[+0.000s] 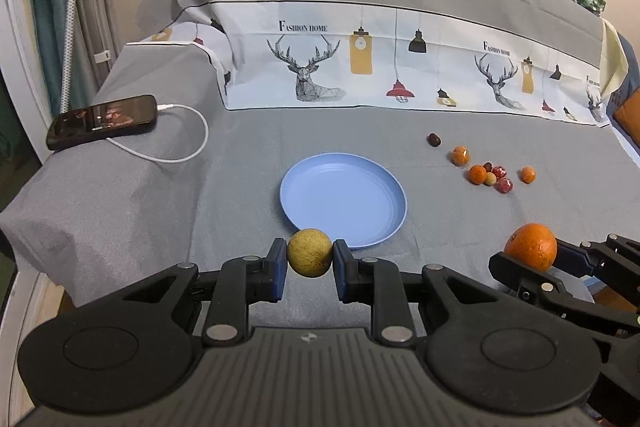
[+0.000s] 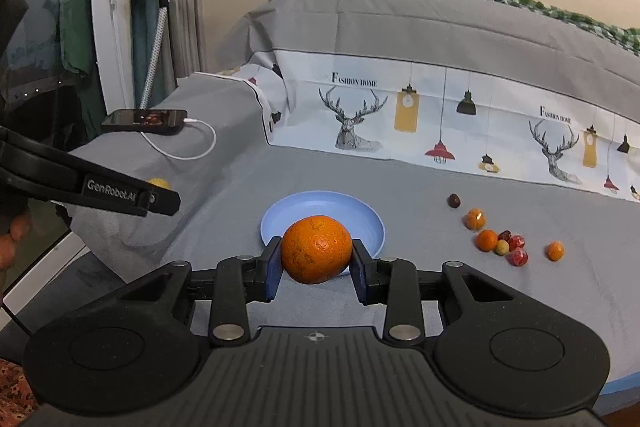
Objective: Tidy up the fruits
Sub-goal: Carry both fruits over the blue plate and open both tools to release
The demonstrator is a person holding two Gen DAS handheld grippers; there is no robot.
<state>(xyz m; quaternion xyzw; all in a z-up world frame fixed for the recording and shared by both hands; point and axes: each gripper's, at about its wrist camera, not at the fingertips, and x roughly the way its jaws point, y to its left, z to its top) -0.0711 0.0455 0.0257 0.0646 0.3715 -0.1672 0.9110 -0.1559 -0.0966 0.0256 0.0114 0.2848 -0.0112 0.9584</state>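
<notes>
My left gripper (image 1: 309, 259) is shut on a round yellow-brown fruit (image 1: 309, 252), held just in front of the near rim of the light blue plate (image 1: 343, 201). My right gripper (image 2: 316, 261) is shut on a large orange (image 2: 316, 244), also held before the plate (image 2: 360, 213), which has nothing in it. In the left wrist view the orange (image 1: 531, 245) and the right gripper show at the right edge. Several small fruits (image 1: 490, 175), orange, red and dark, lie on the grey sheet to the right of the plate, seen too in the right wrist view (image 2: 502, 241).
A black phone (image 1: 102, 121) on a white charging cable (image 1: 188, 143) lies on a raised fold of grey sheet at the left. Piled bedding with a deer print (image 1: 308, 75) walls off the back. A white rack and curtains (image 2: 120, 7) stand at far left.
</notes>
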